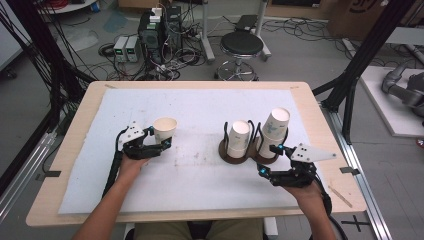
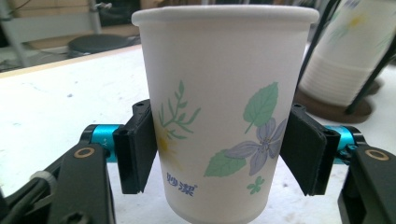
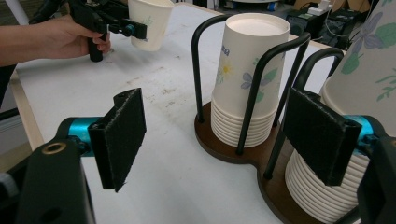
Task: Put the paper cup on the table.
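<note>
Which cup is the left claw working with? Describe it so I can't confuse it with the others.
Start from the white mat covering the wooden table, then go to its left half, away from the dark cup rack. The single paper cup there stands upright and mouth up between the left claw pads. Unlike it, the other cups sit upside down in two stacks in the rack.

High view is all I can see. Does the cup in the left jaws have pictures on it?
Observer: Yes. The left gripper view shows green leaves and a purple-blue flower printed on the paper cup.
Operator: Are the jaws really squeezing it?
Observer: The left gripper has a black pad pressed against each side of the cup.
Operator: What about the cups in the holder?
Observer: In the right gripper view, the left stack is made of upside-down cups, with many rims nested at the bottom, standing inside the wire holder.
</note>
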The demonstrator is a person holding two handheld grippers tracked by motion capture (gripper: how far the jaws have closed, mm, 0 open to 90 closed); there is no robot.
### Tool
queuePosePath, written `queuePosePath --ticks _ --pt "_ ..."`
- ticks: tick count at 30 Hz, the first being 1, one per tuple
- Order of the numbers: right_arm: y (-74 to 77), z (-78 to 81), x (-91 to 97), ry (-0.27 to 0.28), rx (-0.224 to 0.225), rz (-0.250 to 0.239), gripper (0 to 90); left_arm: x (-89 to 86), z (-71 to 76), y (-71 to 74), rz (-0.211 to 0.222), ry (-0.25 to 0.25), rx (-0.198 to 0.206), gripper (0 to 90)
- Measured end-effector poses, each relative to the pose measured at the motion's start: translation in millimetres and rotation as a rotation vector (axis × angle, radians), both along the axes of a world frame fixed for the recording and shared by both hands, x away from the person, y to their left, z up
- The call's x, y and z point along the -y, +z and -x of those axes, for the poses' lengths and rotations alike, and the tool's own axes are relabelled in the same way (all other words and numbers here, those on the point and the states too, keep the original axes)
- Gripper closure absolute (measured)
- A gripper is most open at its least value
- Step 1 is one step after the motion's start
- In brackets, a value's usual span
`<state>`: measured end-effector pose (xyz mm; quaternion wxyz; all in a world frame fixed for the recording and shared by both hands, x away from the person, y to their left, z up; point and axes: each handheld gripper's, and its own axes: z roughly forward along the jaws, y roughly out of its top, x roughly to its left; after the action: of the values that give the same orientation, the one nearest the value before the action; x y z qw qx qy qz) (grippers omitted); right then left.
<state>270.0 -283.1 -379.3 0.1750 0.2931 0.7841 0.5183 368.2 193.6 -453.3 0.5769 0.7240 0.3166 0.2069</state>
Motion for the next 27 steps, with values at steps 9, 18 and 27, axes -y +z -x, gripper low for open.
queuePosePath --ticks 9,18,27 --pt "-0.2 0.0 0.8 0.000 0.000 0.002 22.3 11.1 -4.1 1.3 -0.158 0.045 -0.106 33.5" --pt "-0.8 0.6 -0.4 0.007 -0.010 0.007 22.3 7.4 -0.1 4.5 -0.200 0.052 -0.163 33.5" --pt "-1.0 0.7 0.1 0.006 -0.013 0.006 22.3 2.4 7.9 3.7 -0.235 0.053 -0.189 32.2"
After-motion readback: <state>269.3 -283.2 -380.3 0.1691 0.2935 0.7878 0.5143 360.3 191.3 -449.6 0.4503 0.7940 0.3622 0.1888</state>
